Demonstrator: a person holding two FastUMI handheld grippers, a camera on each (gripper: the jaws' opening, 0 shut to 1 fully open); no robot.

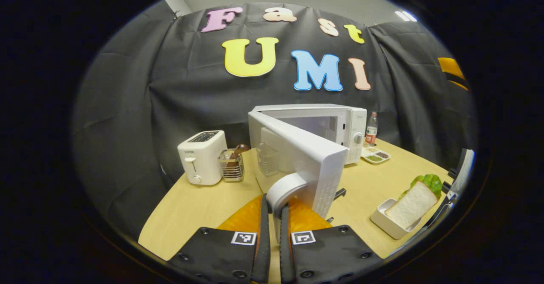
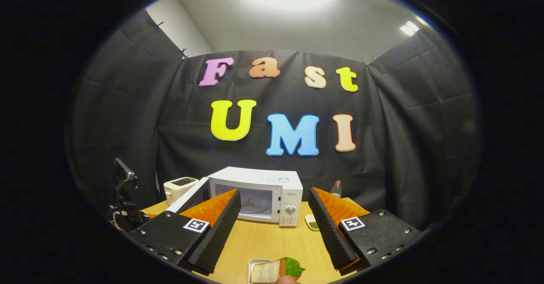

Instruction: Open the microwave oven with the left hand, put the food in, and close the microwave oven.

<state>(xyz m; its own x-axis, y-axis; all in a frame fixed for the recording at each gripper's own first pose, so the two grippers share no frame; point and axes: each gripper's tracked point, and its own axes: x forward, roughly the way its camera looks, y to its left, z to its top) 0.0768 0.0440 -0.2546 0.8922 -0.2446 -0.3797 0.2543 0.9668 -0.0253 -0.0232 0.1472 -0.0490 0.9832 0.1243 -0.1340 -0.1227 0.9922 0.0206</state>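
Note:
The white microwave (image 1: 340, 124) stands at the back of the table with its door (image 1: 306, 154) swung wide towards me. My left gripper (image 1: 275, 204) is shut on the door's curved white handle (image 1: 284, 189). The food is a slice of bread with green lettuce (image 1: 414, 203), leaning in a small white tray (image 1: 384, 222) on the right. In the right gripper view, my right gripper (image 2: 274, 192) hangs open above the table with nothing between its fingers. The same bread and lettuce (image 2: 276, 270) lie just below it. The microwave (image 2: 272, 190) and its open door (image 2: 187, 199) are straight ahead.
A white toaster (image 1: 202, 163) and a wire basket (image 1: 231, 165) sit left of the microwave on the wooden table (image 1: 195, 211). A bottle (image 1: 372, 129) and a small two-part dish (image 1: 376, 155) are at its right. Dark gear with cables (image 2: 124, 199) shows by the door's free end.

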